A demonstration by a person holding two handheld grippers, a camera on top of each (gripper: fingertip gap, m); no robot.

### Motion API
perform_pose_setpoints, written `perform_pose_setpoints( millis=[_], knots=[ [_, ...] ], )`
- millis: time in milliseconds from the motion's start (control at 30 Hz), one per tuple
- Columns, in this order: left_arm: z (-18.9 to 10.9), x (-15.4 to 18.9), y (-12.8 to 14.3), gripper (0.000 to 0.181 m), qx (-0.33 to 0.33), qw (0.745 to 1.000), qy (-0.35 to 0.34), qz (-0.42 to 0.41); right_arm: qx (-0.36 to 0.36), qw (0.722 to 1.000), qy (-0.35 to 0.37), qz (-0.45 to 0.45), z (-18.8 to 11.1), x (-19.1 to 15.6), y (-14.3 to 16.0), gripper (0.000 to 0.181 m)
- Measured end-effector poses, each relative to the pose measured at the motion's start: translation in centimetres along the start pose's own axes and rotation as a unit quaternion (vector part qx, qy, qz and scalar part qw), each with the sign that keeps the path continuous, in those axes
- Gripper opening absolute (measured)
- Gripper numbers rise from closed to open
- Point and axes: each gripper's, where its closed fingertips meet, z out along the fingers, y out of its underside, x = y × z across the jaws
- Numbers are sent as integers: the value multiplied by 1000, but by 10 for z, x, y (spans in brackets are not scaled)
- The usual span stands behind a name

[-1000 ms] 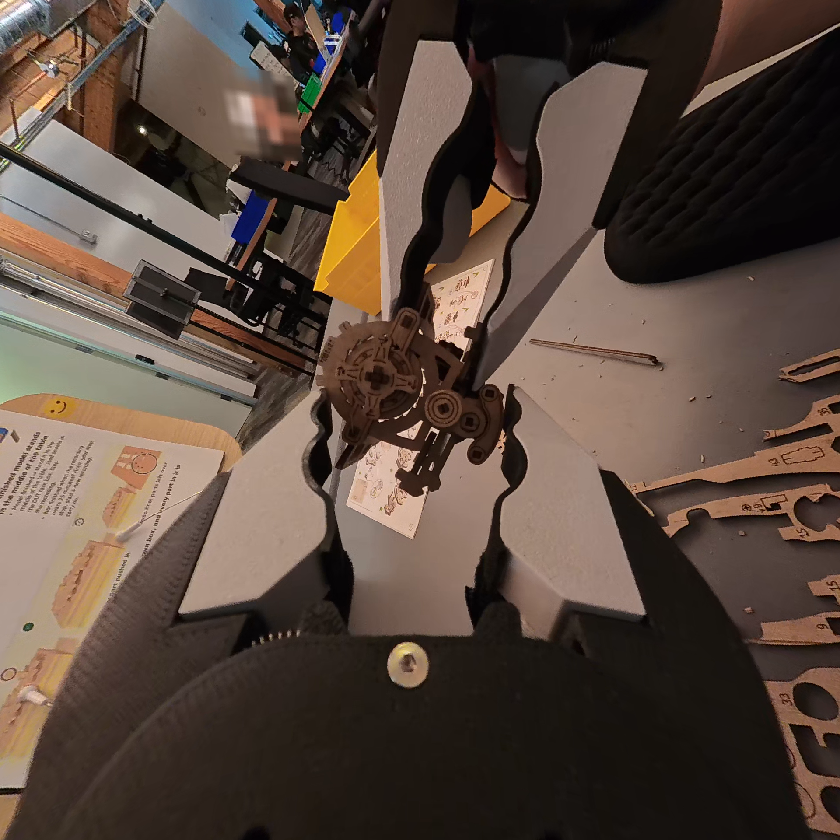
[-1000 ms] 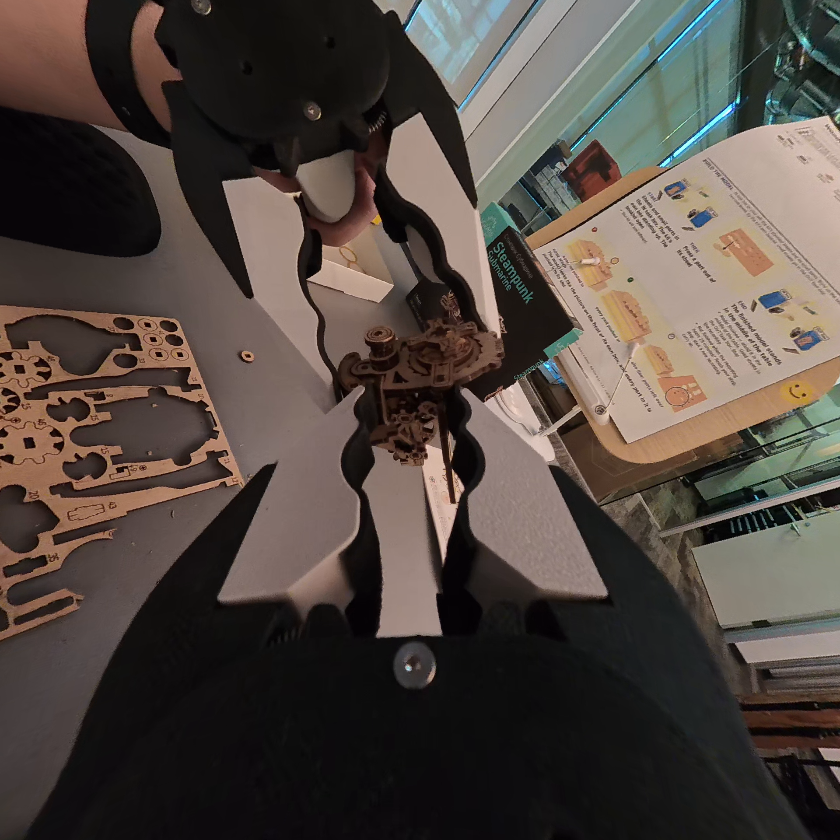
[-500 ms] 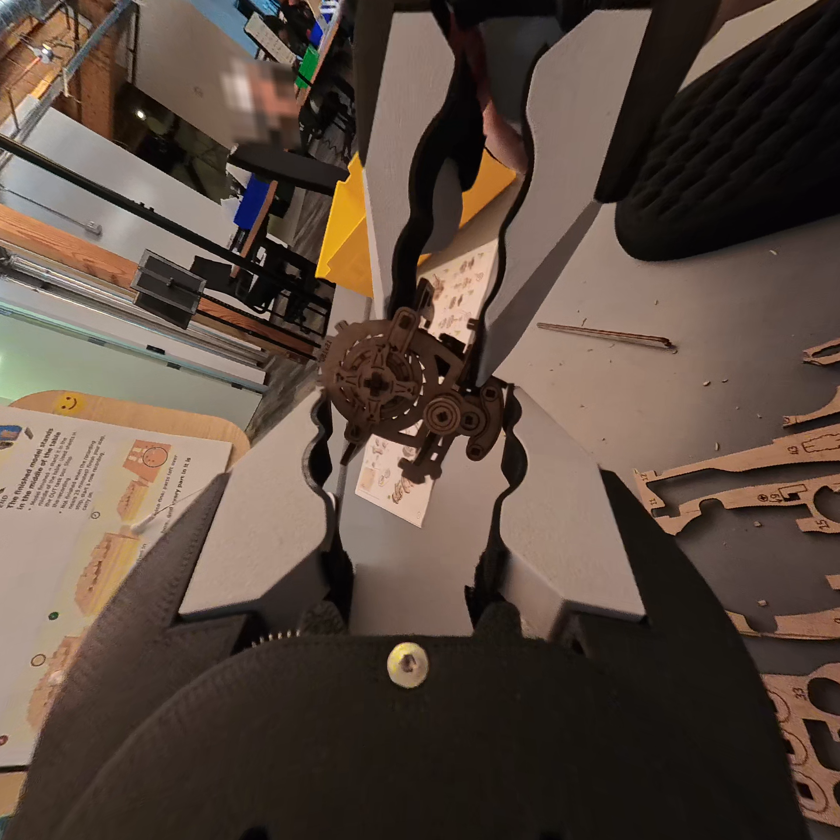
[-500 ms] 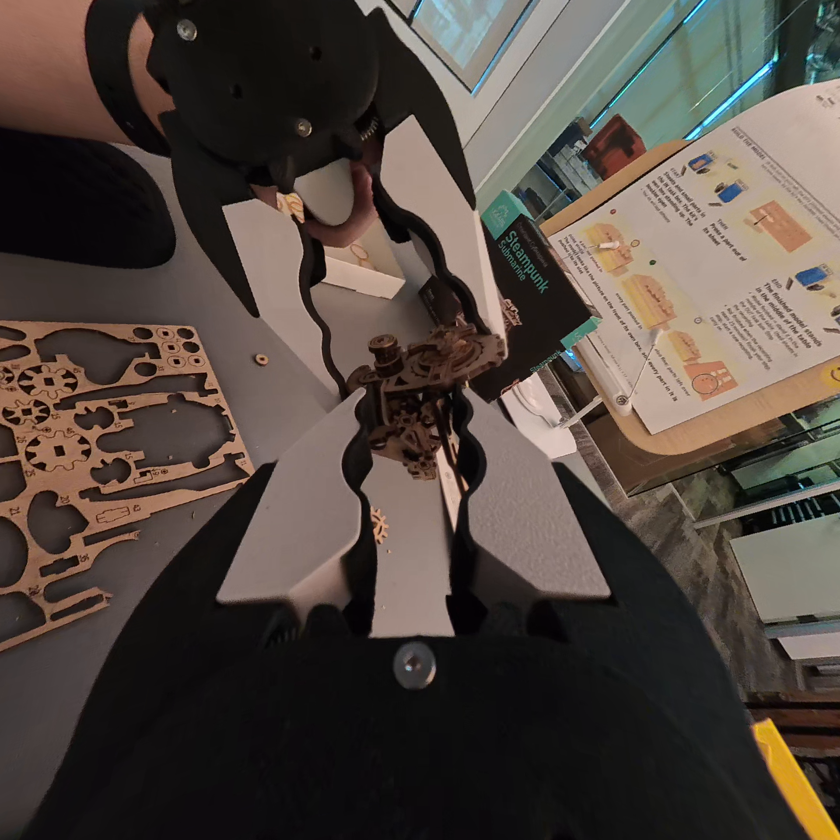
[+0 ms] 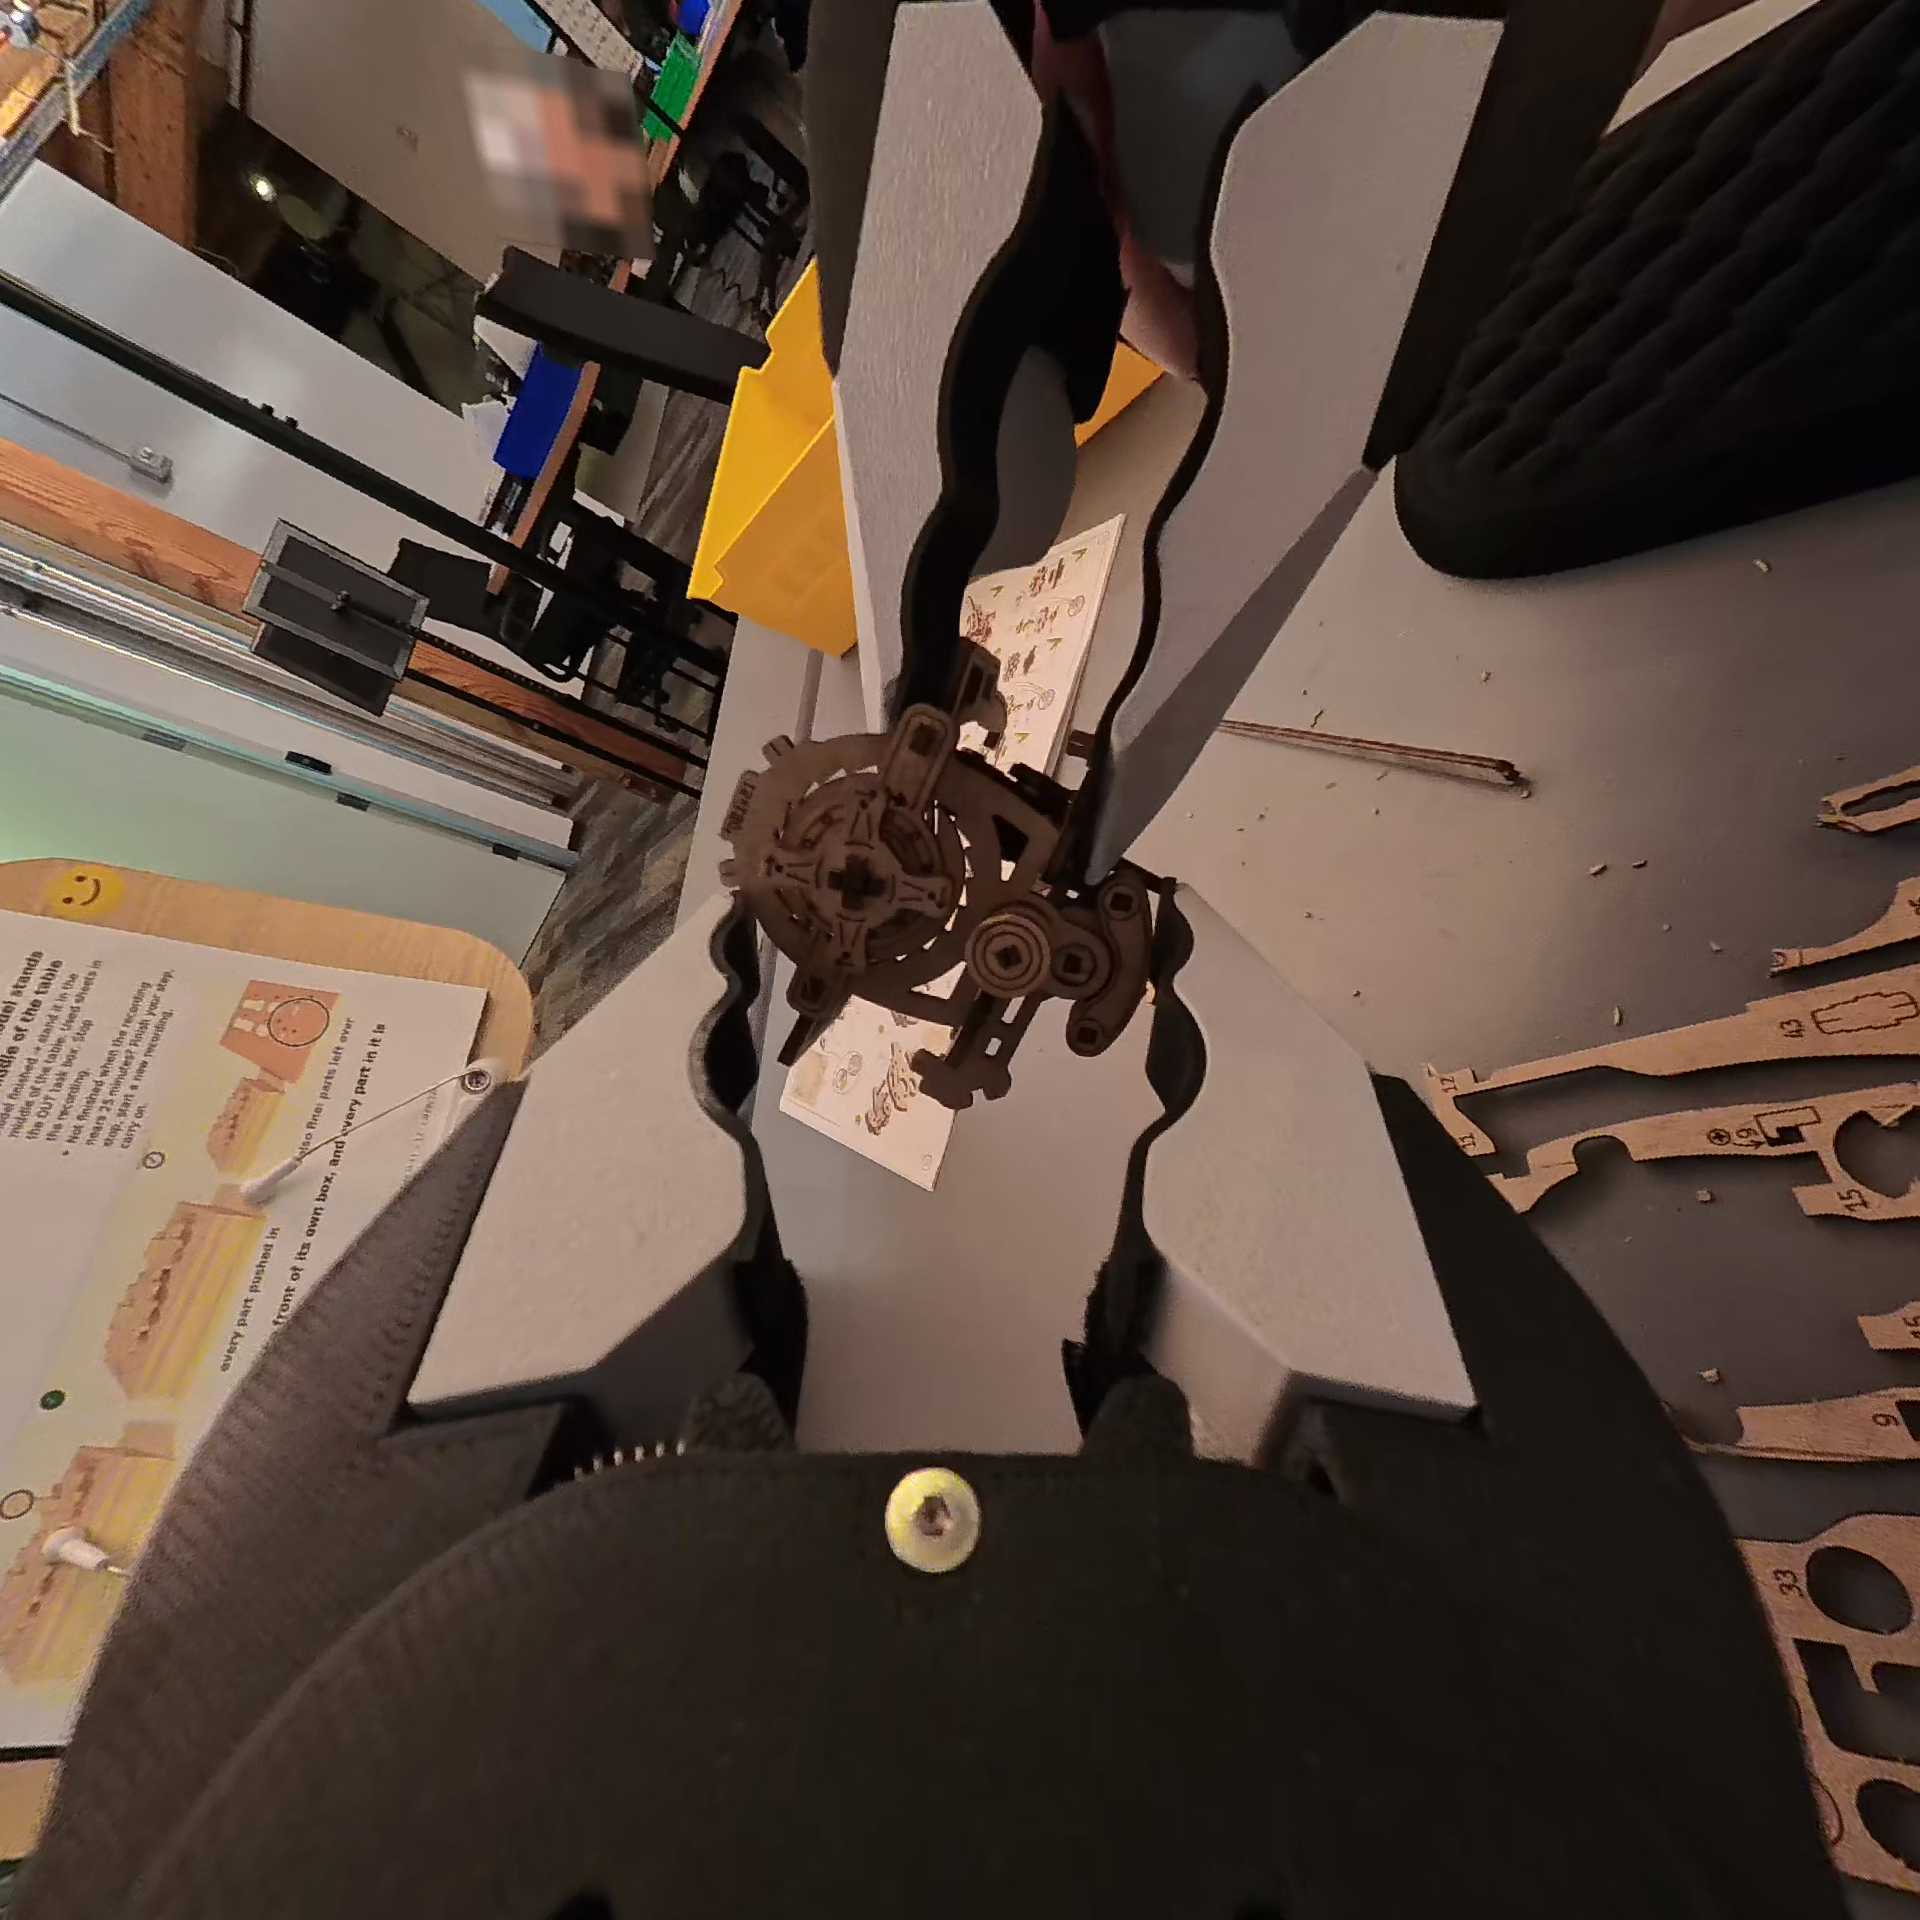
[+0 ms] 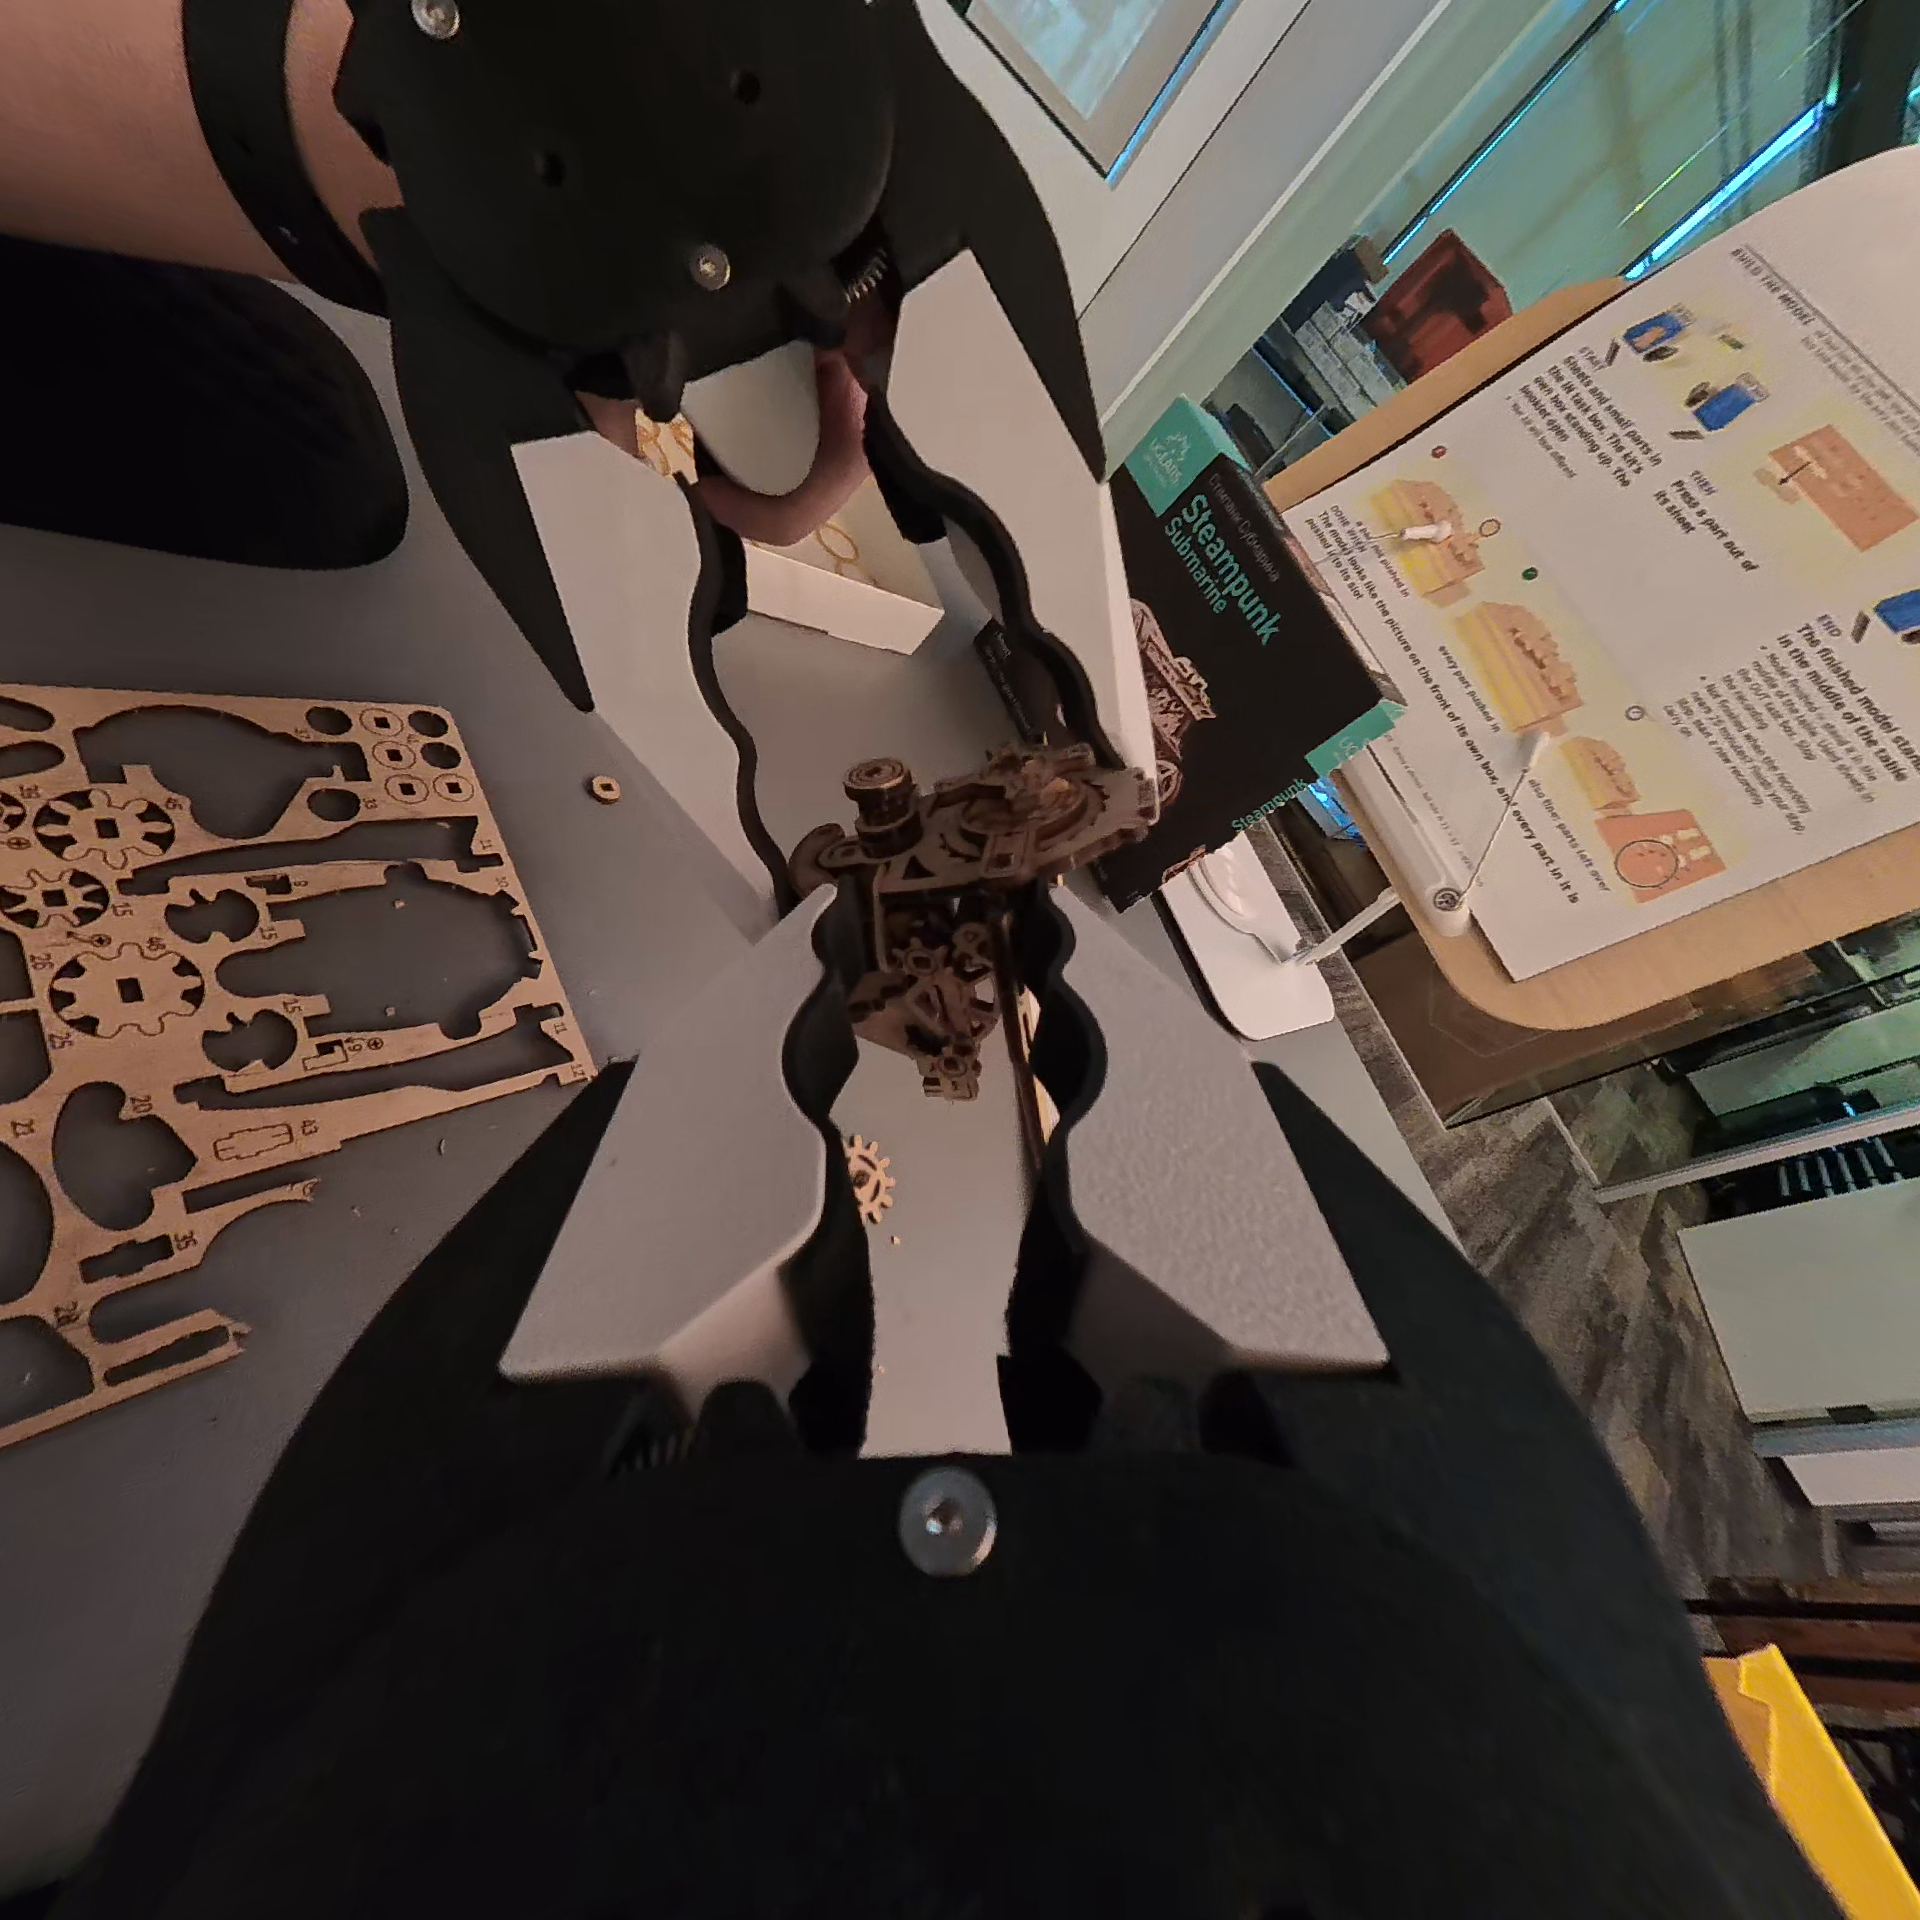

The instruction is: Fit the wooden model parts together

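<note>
Your left tongs [image 5: 951,914] and right tongs [image 6: 940,914] meet tip to tip, both clenched on the dark wooden geared model assembly [image 5: 925,904], held in the air above the grey tabletop [image 5: 1455,935], beside the cut-out plywood parts sheet [image 6: 260,966].

Writing on instr. poster [image 6: 1662,644], black box [image 6: 1257,665], wooden sheet [image 6: 260,935] (wording not given)

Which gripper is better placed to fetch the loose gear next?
Right, probably: the gear lies just beneath the right gripper, while the left gripper spans the model and might hold it alone.
</note>
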Motion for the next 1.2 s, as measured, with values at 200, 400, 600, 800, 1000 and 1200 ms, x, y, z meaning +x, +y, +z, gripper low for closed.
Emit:
perform_pose_setpoints(
  millis=[200,400,600,800,1000,1200],
  knots=[
    [-2,-4,-2,75,5,1000,-8,-1,4,1000,4,0,0,3,-3,30],
    [-7,-10,-14,74,60,995,8,-76,45,999,25,-19,-8,11,-16,32],
    [-15,-18,-25,74,111,981,26,-155,81,996,43,-15,-17,20,-25,36],
    [-20,-23,-31,73,144,955,66,-251,115,991,11,64,-21,28,-24,35],
    [-22,-23,-36,73,159,929,106,-316,155,980,-33,124,-29,30,-28,34],
    [-21,-21,-38,73,155,917,124,-346,165,973,-60,151,-30,29,-28,33]
  ],
)
